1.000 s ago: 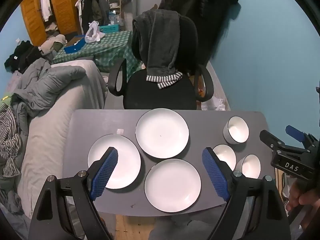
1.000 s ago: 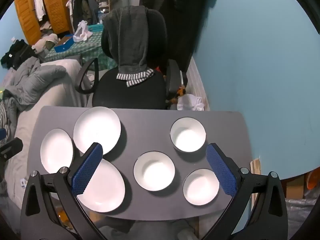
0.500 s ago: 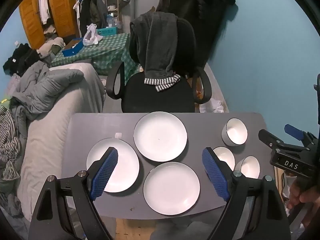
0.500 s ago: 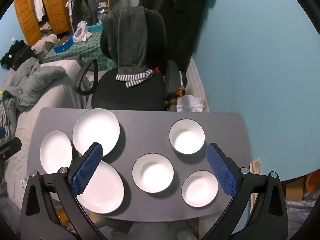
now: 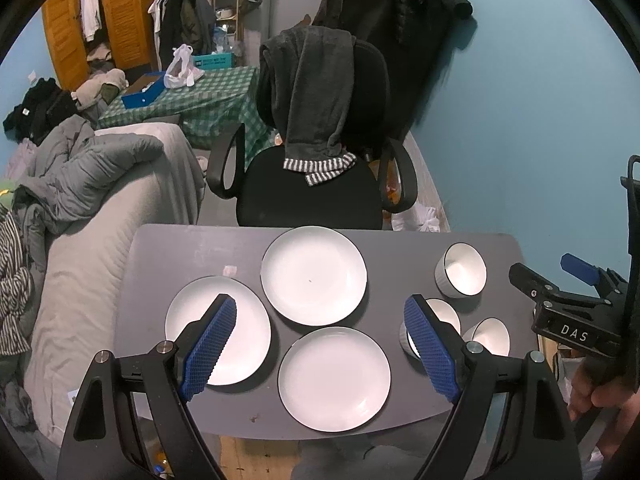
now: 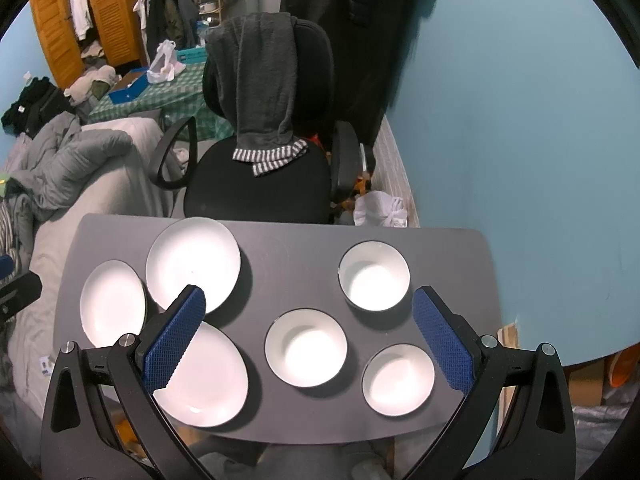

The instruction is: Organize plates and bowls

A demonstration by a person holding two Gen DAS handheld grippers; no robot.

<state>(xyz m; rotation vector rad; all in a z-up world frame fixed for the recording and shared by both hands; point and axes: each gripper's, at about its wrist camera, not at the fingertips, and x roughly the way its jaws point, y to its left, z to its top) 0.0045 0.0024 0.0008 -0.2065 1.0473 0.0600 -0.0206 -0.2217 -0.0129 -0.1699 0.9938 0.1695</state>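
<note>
A grey table [image 5: 168, 264] is seen from above in both wrist views, with a black office chair [image 5: 308, 196] draped in a dark garment pushed up to its far edge and a bed with grey bedding [image 5: 100, 184] along its left side. On the left half of the table, 3 white plates are laid out flat and unstacked: a far plate [image 5: 314, 275], a left plate [image 5: 248, 320] and a near plate [image 5: 334, 373], placed just beside one another. On the right half, 3 white bowls are spread apart: a far bowl [image 6: 374, 275], a middle bowl [image 6: 306, 347] and a near bowl [image 6: 398, 380].

The left gripper [image 5: 320, 348] is held above the plates with its jaws spread wide and nothing between them. The right gripper [image 6: 308, 340] is held above the bowls, likewise released and empty. Nothing has been stacked yet.

Several risks are judged from this layout. A flat plate offers only a thin rim, so a shallow pinch could let it slip. The near plate and near bowl lie close to the table's front edge and could be nudged off. Glazed ware could chip if set down hard during stacking.
</note>
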